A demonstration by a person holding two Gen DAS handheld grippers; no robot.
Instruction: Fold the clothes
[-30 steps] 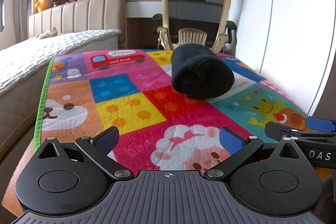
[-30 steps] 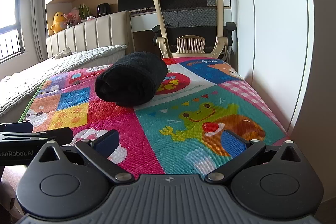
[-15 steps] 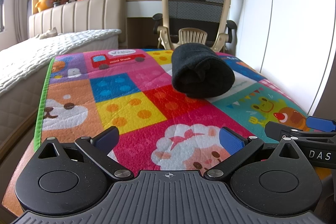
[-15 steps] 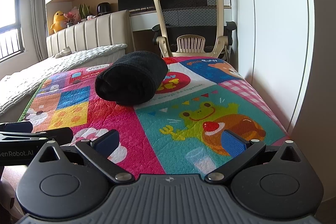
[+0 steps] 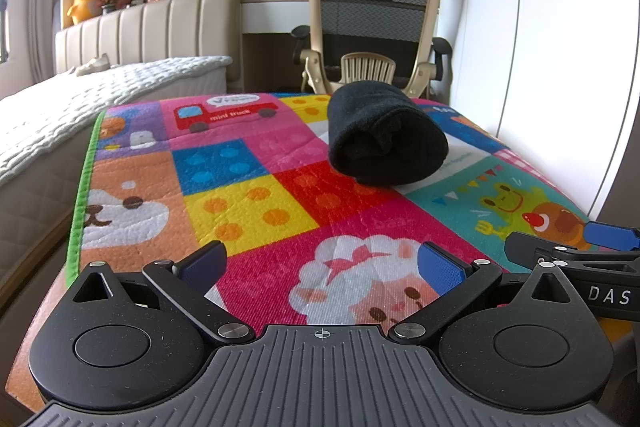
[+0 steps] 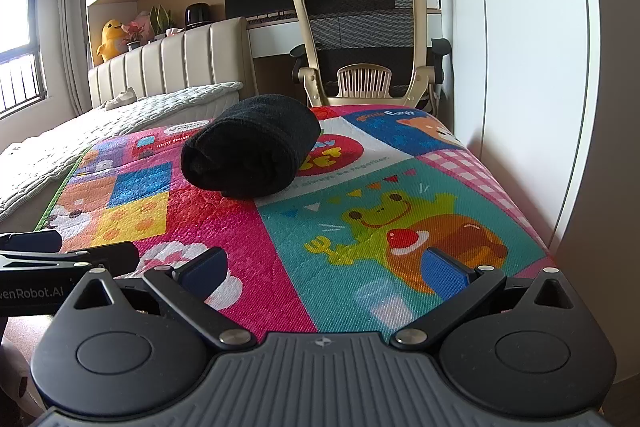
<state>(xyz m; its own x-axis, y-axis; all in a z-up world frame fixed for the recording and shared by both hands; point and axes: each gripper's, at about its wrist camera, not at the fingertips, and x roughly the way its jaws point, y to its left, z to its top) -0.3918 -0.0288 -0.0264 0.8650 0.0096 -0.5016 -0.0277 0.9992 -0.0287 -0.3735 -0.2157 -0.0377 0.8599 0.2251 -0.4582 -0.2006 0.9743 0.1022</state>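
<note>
A black garment point(image 5: 386, 137), rolled into a thick bundle, is seen lying on a colourful play mat point(image 5: 248, 203) printed with blocks, a truck, a sheep and a frog. In the left wrist view the bundle is placed at about 1 o'clock from the left gripper point(image 5: 322, 265), well apart from it, with its open rolled end turned toward the camera. In the right wrist view the same bundle point(image 6: 250, 147) is found at about 11 o'clock from the right gripper point(image 6: 326, 267), again well apart.

The fingers of the left gripper are spread wide, with nothing held between the blue pads point(image 5: 440, 267); only the sheep print is seen in the gap. The fingers of the right gripper are likewise spread wide and nothing is gripped; the frog print is seen near its right pad point(image 6: 446, 269). Both grippers are held low over the near edge of the mat, side by side: the right gripper is caught at 3 o'clock in the left view, and the left gripper at 9 o'clock in the right view.

Beyond the mat, an office chair point(image 5: 374, 23) is set at 12 o'clock, and a bed point(image 5: 60, 115) with a quilted white cover is seen at 10 o'clock.
</note>
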